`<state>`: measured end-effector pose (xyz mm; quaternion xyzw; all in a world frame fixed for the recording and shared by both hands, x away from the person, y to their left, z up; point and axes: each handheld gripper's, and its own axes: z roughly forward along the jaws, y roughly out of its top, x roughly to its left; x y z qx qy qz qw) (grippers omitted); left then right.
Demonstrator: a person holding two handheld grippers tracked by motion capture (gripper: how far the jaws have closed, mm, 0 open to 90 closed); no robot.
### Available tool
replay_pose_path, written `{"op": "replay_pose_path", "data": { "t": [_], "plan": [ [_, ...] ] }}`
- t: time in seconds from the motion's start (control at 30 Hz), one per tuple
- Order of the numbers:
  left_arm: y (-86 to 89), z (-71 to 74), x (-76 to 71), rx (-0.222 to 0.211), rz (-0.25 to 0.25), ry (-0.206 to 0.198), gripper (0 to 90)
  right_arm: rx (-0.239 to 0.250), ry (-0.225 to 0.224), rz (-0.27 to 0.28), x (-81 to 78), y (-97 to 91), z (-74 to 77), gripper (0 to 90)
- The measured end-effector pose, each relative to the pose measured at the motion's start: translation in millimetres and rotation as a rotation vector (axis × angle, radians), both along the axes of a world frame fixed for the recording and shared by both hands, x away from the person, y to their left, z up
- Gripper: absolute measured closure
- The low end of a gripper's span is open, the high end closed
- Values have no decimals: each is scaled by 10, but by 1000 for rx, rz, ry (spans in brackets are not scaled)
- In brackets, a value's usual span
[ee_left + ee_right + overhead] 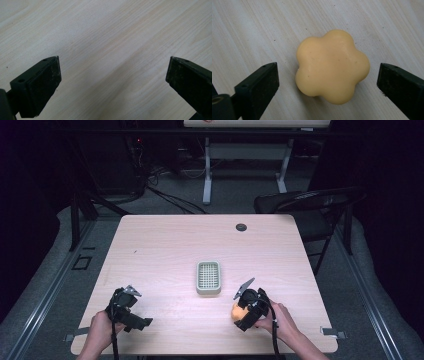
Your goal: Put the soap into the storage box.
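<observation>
One yellow flower-shaped soap (pixel 332 65), six-lobed, lying flat on the pale wood desk (pixel 165 250) at its near right part, just this side of a grey-green slatted soap dish (pixel 208 277) that stands at the desk's middle; soap and dish are apart. My right gripper (pixel 328 82) hangs over the soap with one black jaw on either side of it; the jaws are apart and bare desk shows between each pad and the soap, so nothing is clamped. In the high view my right hand (pixel 280 317) holds that gripper at the near right edge, the soap showing as a yellow patch (pixel 238 311) under it. My left gripper (pixel 113 75), item two, sits at the near left of the desk in my left hand (pixel 102 325), well apart from the soap; its jaws stand wide apart over bare wood. One small dark round grommet (pixel 241 227) near the far edge. One dark folding chair (pixel 310 205) beyond the far right corner, on grey floor.
</observation>
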<state>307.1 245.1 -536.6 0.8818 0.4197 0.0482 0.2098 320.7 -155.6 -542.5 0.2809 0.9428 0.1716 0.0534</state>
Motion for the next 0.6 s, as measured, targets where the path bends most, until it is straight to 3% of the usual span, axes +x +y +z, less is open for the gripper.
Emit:
{"op": "replay_pose_path", "data": {
  "t": [0.17,0.33,0.6],
  "plan": [
    [-6,-3,1,1,-5,3,1,11,-14,-16,1,18,-17,142],
    [-22,0,-5,3,-12,1,1,13,-7,-28,8,24,-37,169],
    [-20,0,-5,1,-11,0,1,-23,-26,-53,0,64,-81,250]
  ]
}}
